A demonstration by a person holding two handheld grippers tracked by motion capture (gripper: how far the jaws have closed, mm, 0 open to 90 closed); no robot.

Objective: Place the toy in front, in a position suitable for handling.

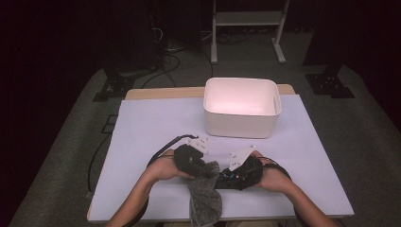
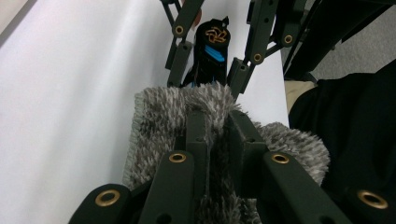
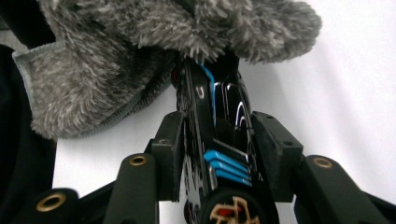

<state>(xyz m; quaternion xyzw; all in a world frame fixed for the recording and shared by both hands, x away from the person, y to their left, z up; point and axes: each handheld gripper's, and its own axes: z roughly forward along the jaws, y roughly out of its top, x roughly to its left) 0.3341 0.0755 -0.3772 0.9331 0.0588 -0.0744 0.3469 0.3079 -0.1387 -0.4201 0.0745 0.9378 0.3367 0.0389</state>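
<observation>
Your left claw (image 2: 217,140) is pressed together on a fold of the grey shaggy cloth (image 2: 187,116), its two black jaws nipping the pile between them, and the cloth spills out on both sides of the jaws and hangs down toward you. In the high view that same left claw (image 1: 208,171) sits just in front of your left hand (image 1: 165,169), with the cloth (image 1: 205,198) drooping from it over the near edge of the worktop (image 1: 156,127). Your right claw (image 3: 217,149) stands around a glossy black object with blue stripes (image 3: 219,135) that lies between its jaws: the left-hand pad is against it, while on the other side you cannot tell from the right gripper view whether the pad still presses (the object is a narrow, shiny thing with an orange knot pattern on its butt end). Its far tip is buried under the cloth, touching it. From the left gripper view you see that same object (image 2: 212,49) end on, beyond the cloth, framed by the right claw's linkage. In the high view the right claw (image 1: 226,178) points toward the left one, the two nearly meeting at the cloth, with your right hand (image 1: 272,175) behind it. Well beyond both, toward the far side of the white-covered worktop, stands a white bin (image 1: 241,106), upright and open at the top.
</observation>
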